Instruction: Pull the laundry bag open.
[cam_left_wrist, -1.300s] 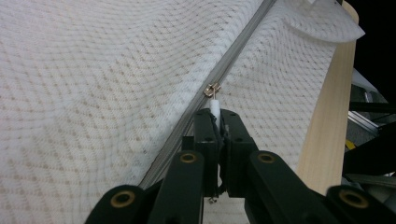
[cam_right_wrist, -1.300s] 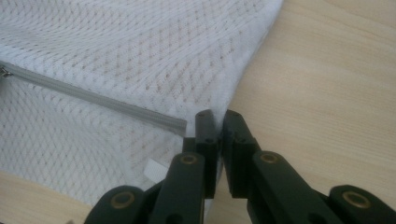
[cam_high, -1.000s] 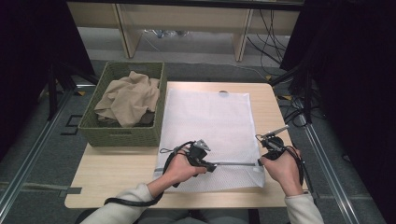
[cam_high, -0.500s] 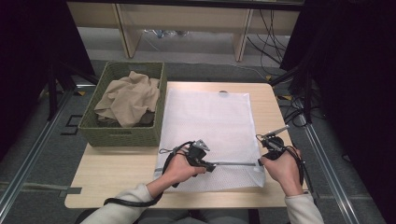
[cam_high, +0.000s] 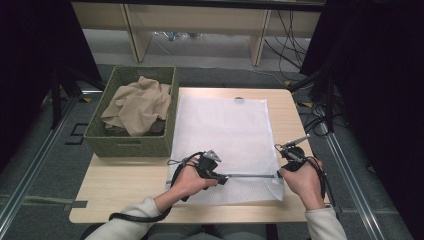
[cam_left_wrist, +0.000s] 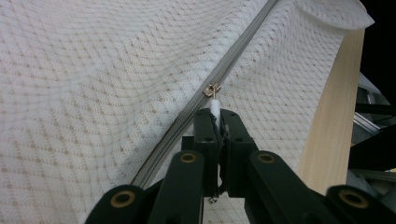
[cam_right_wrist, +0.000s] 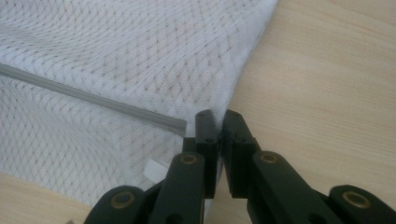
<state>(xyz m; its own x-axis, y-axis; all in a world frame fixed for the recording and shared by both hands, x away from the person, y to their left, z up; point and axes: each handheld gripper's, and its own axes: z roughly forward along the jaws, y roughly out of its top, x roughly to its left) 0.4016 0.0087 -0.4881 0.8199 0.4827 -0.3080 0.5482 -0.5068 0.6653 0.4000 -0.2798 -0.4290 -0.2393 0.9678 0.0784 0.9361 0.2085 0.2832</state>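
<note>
Mesh bag: a white mesh laundry bag (cam_high: 225, 140) lay flat on the light wooden surface (cam_high: 125, 185), covering its middle and right part, with its near edge towards the person.
Zipper: a grey zipper (cam_high: 250, 175) ran across the bag near that edge, between the two grippers; in the left gripper view it crossed the mesh slantwise (cam_left_wrist: 187, 121), and in the right gripper view its end (cam_right_wrist: 177, 124) stopped just beside the fingers.
Zipper pull: a small white tab (cam_left_wrist: 215, 108) hung from the metal slider (cam_left_wrist: 212, 89) and sat between the fingertips of the left gripper.
Left gripper: the left gripper (cam_high: 223, 179), held in the left hand (cam_high: 187, 181), rested on the bag at the zipper's left part; its fingers (cam_left_wrist: 205, 135) were clamped on the white zipper pull.
Right gripper: the right gripper (cam_high: 278, 174), held in the right hand (cam_high: 302, 182), sat at the bag's right edge, level with the zipper's end; its fingers (cam_right_wrist: 205, 140) stood pressed close together, pinching the bag's edge.
Basket: a green woven basket (cam_high: 130, 145) stood on the left of the surface, touching the bag's left side or just beside it.
Cloth: a crumpled tan cloth (cam_high: 135, 105) lay heaped inside the basket.
Surroundings: grey floor and cables lay beyond the surface.
</note>
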